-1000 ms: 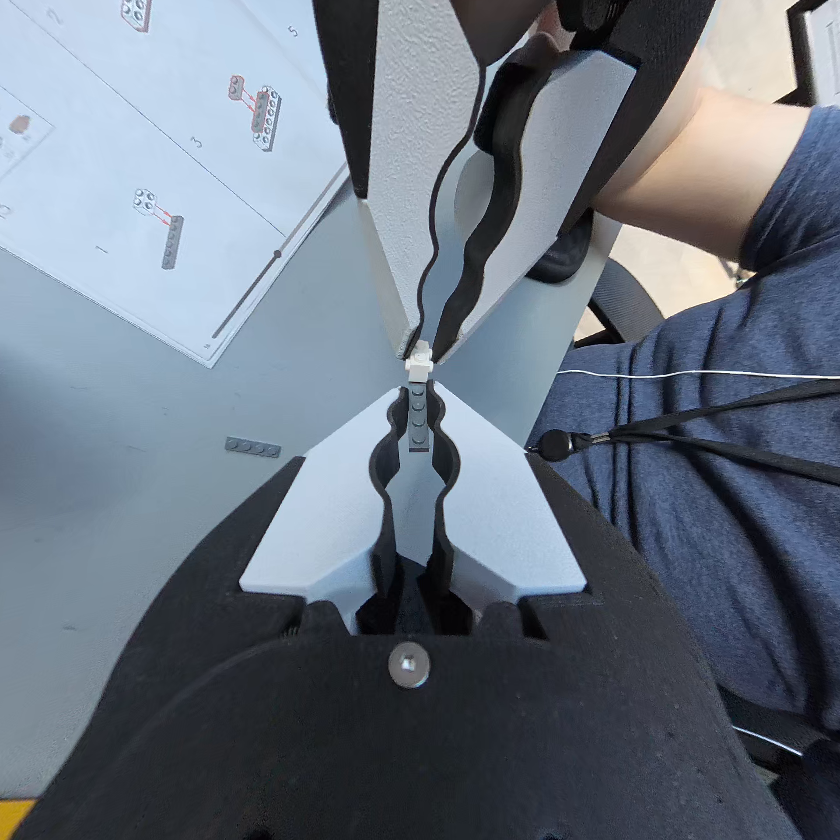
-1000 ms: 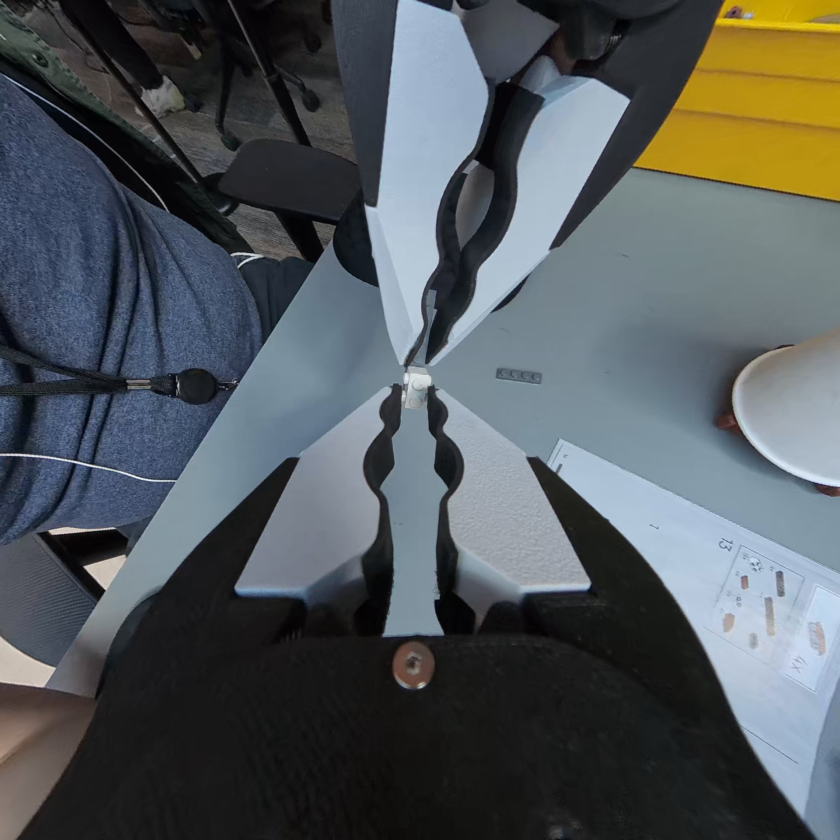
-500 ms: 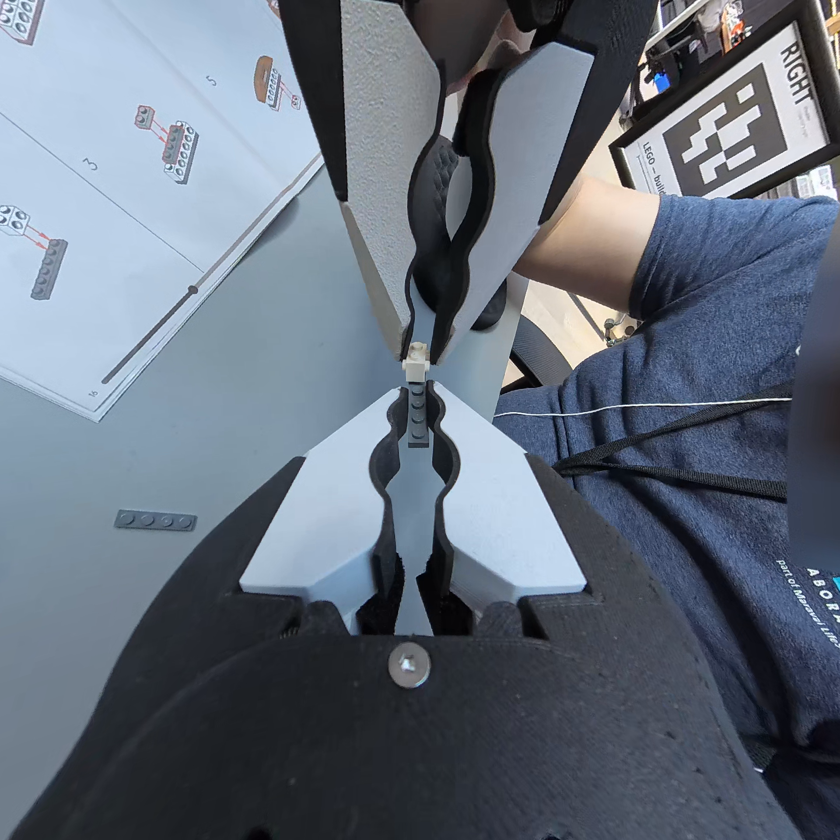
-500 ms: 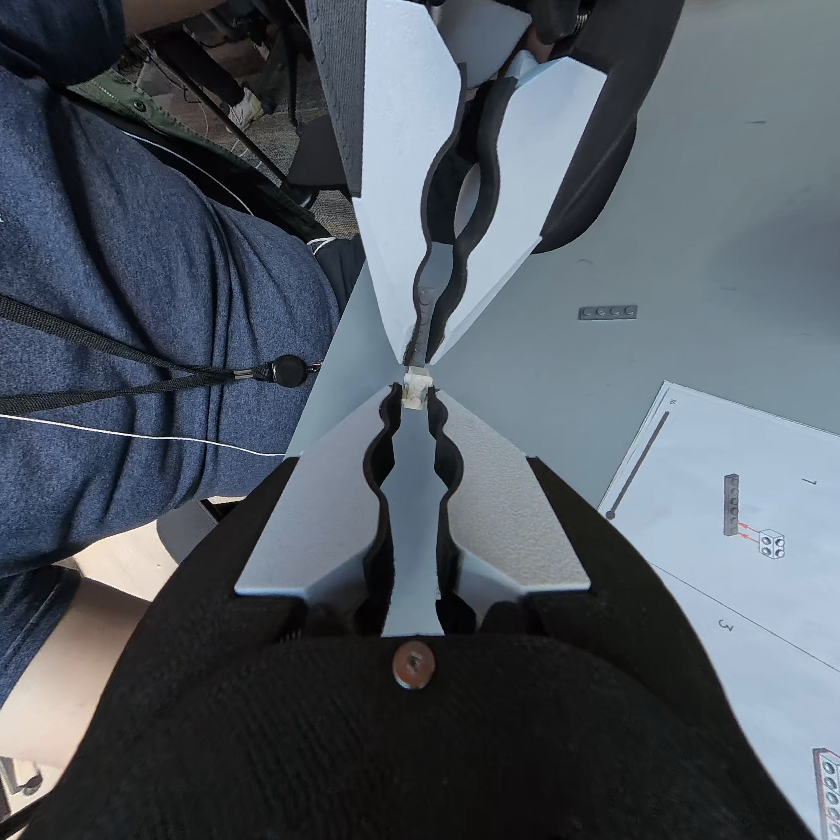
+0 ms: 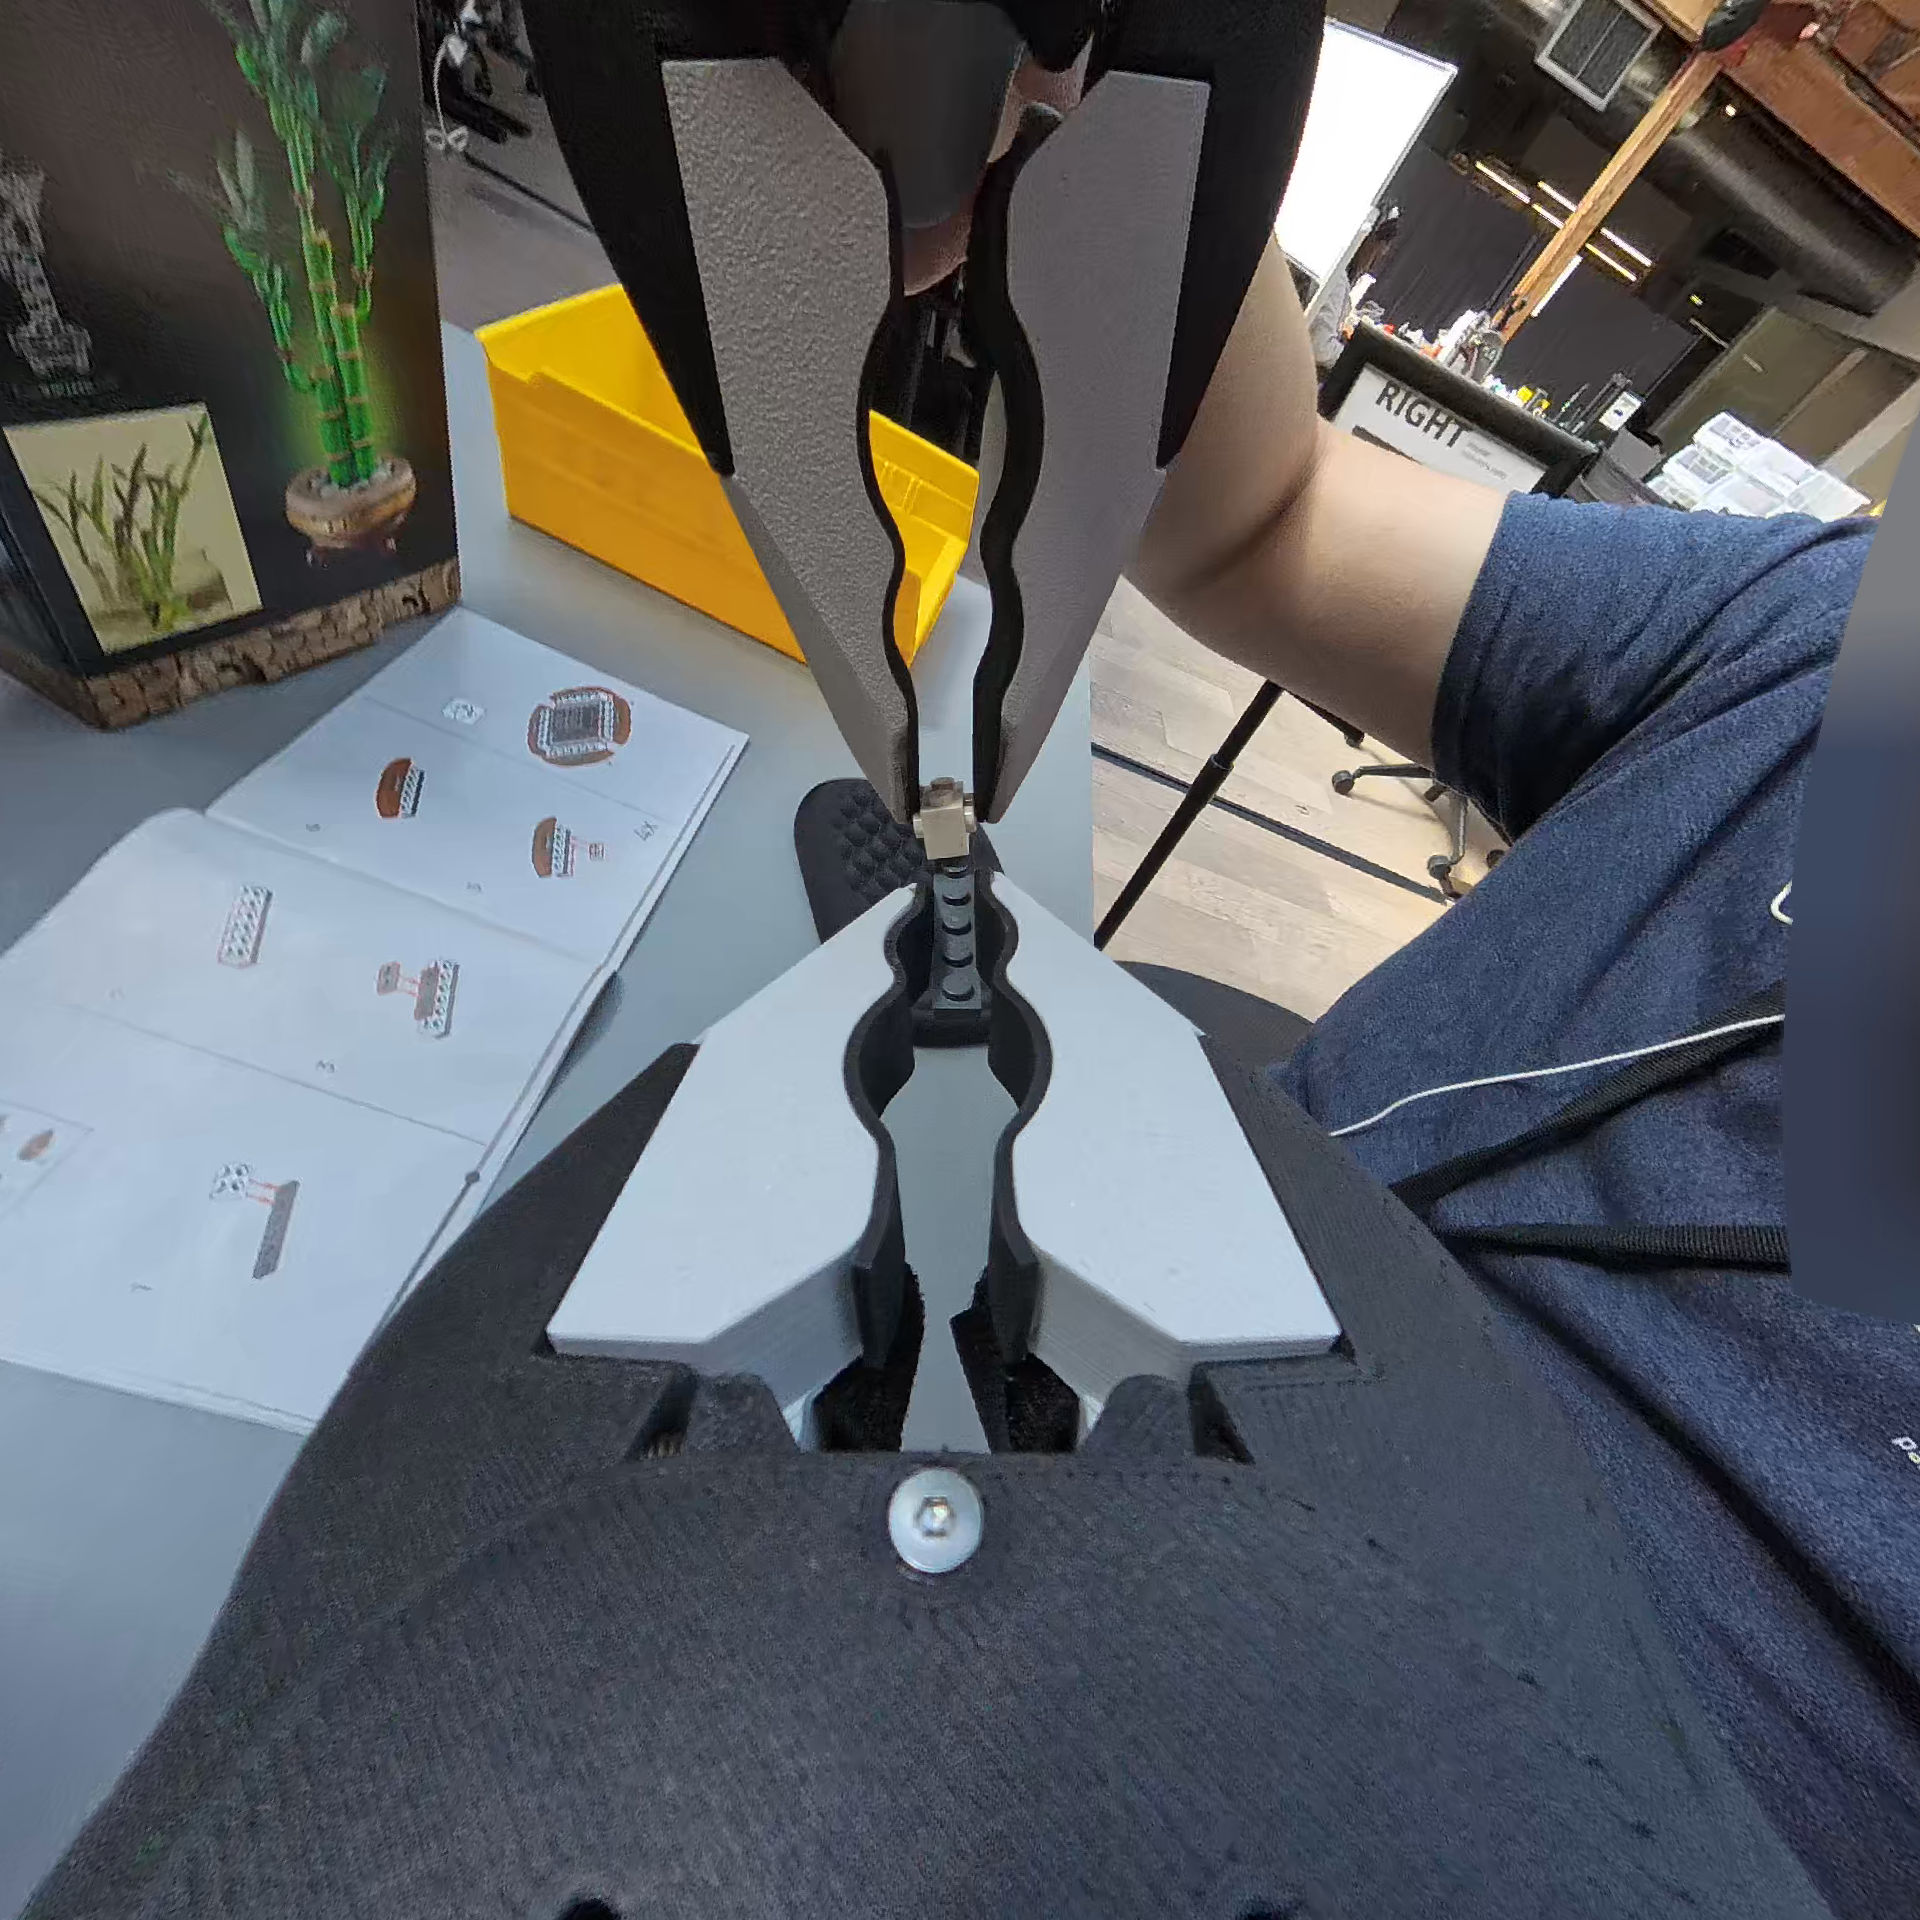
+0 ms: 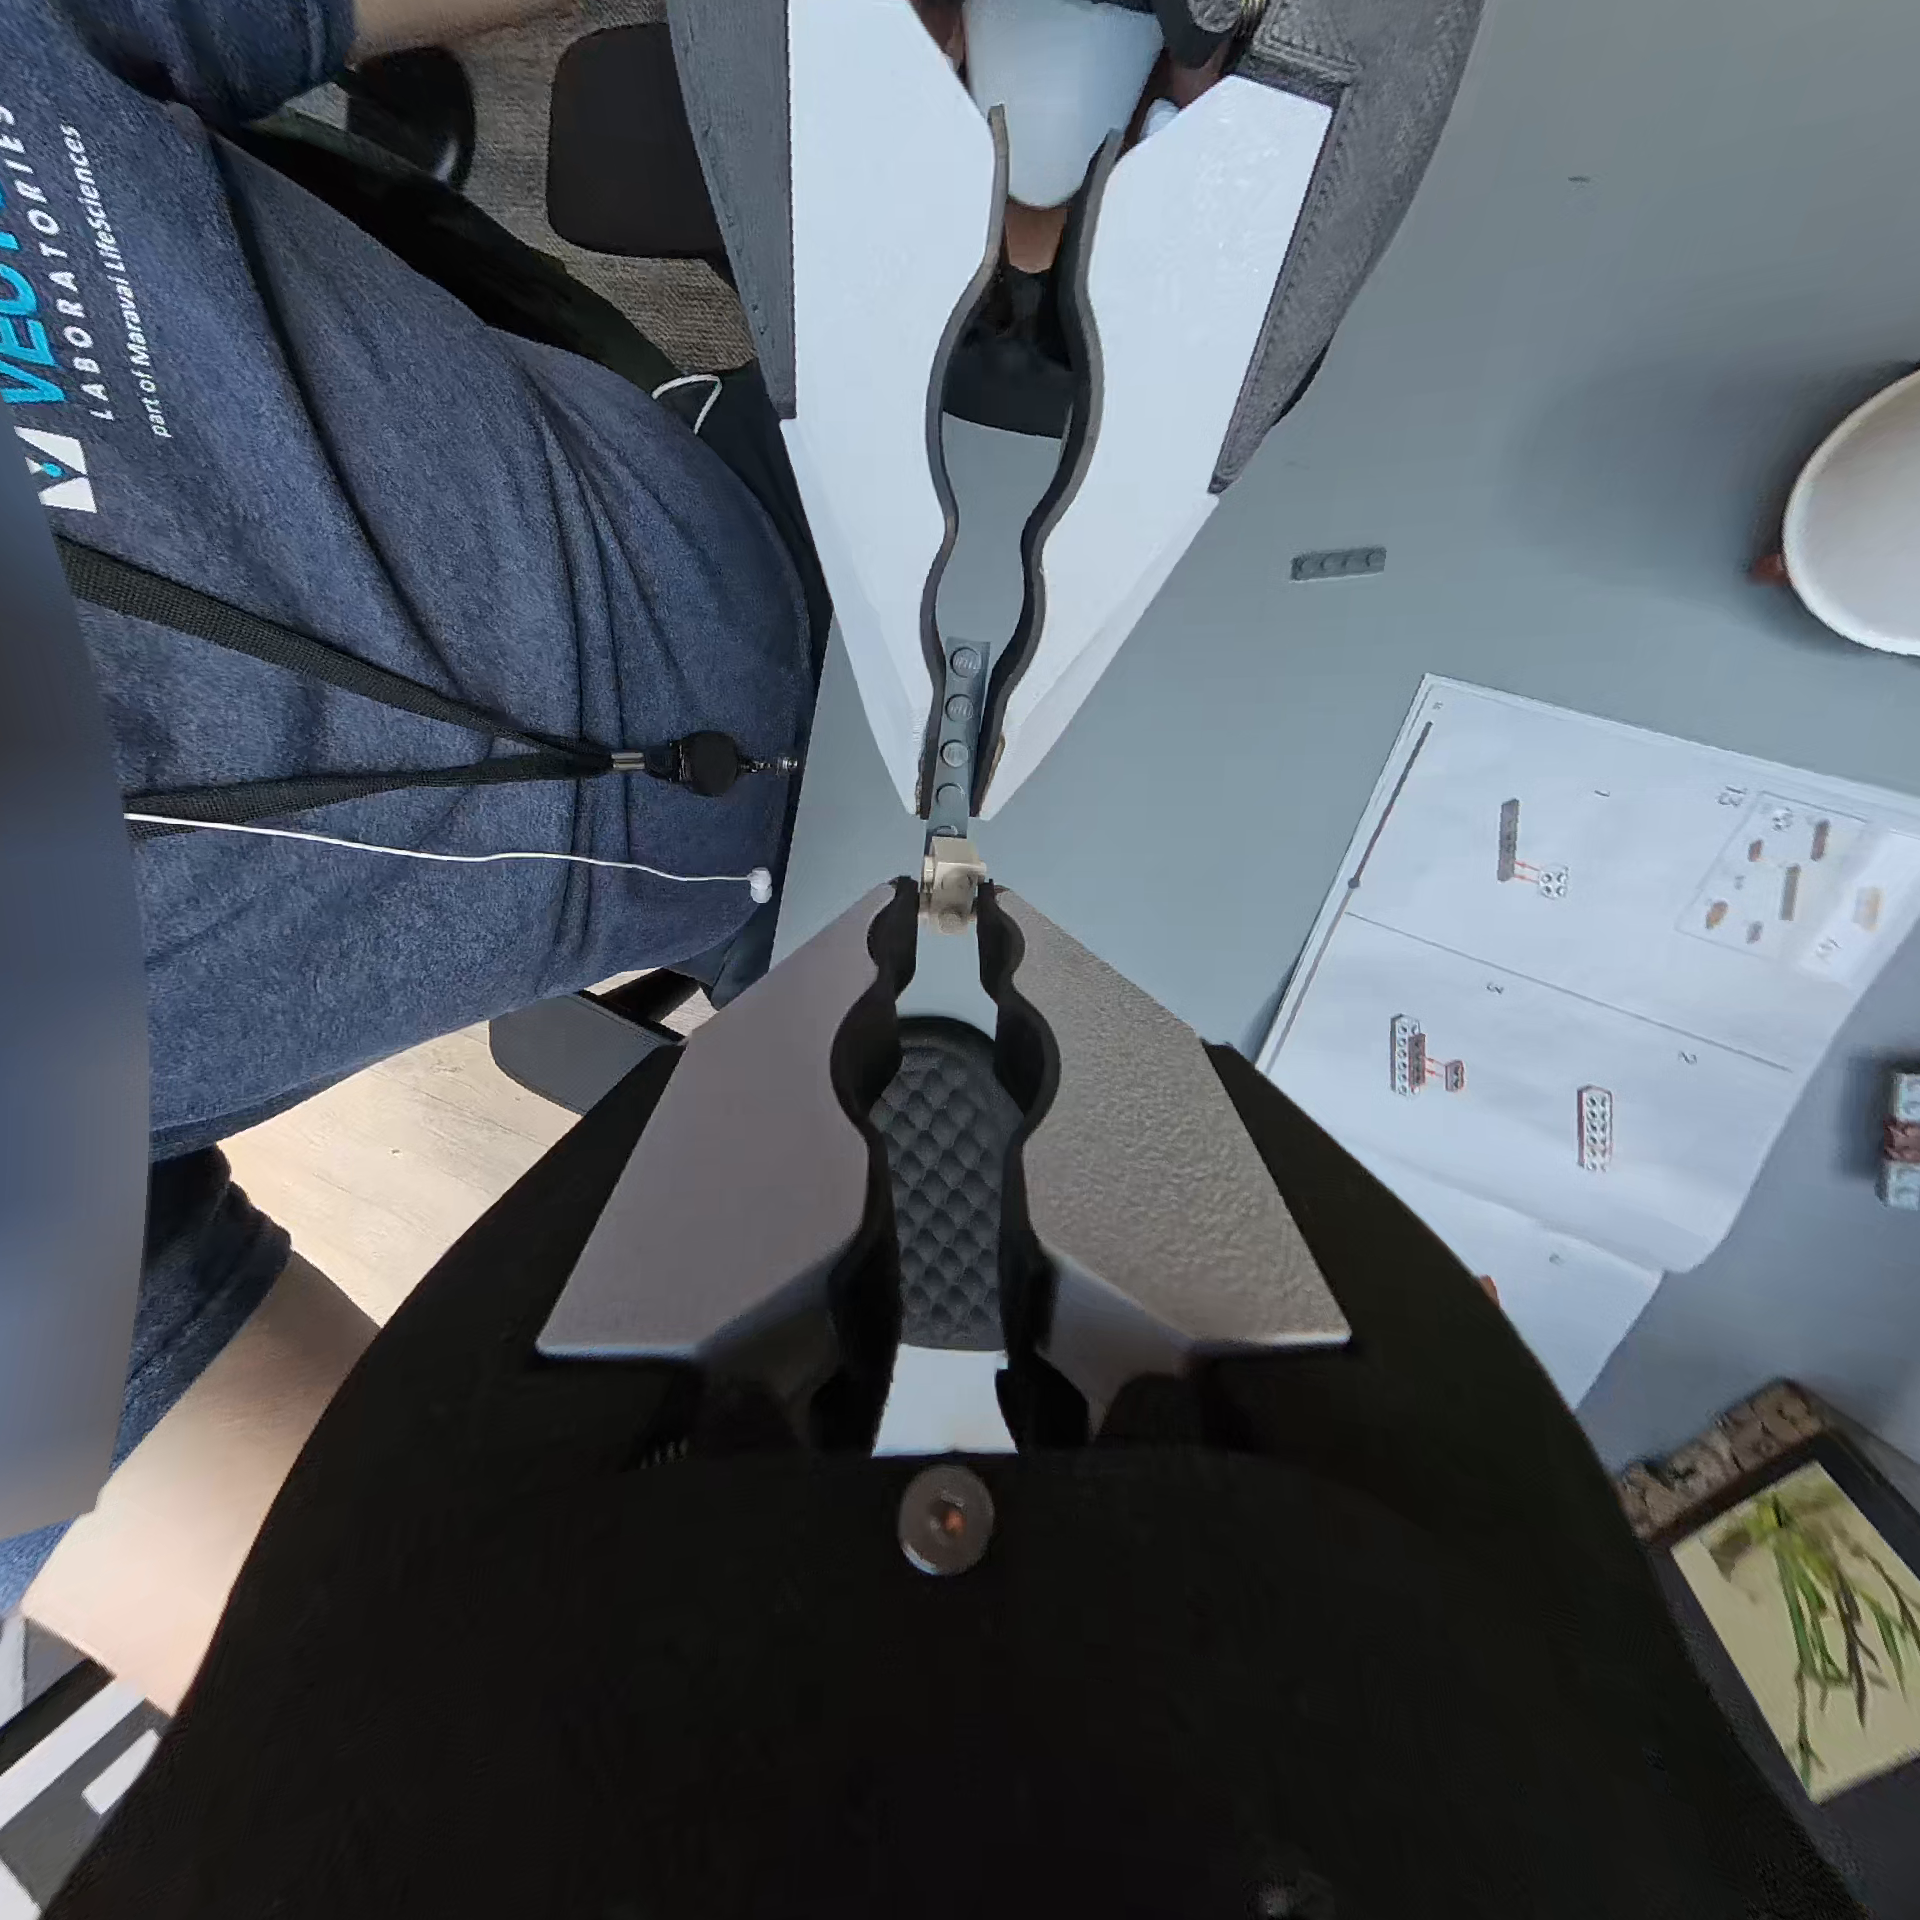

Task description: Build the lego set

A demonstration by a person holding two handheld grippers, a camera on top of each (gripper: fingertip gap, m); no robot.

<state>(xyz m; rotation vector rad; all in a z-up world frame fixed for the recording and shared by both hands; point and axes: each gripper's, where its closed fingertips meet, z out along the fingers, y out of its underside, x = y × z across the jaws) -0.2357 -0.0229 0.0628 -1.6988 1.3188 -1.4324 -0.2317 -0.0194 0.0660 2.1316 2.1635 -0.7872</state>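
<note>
Left gripper (image 5: 951,904) grasping one grey plate (image 5: 956,951), right gripper (image 6: 948,894) grasping one white brick (image 6: 951,888), one spare plate (image 6: 1338,562)

Even daylight, soft shadows. Wide-angle bending strong toward the edges of both views. Beyond the fingers in the left wrist view, a bright window (image 5: 1361,135) blows out. Right of the fingers in the right wrist view, the box (image 6: 1808,1600) smears with blur; centre sharp.

Matt grey plastic plate (image 5: 954,951), smooth grey tabletop (image 5: 125,1538), glossy yellow plastic bin (image 5: 623,457), matt paper instruction booklet (image 5: 312,997), grainy gripper fingers (image 5: 769,416)
</note>
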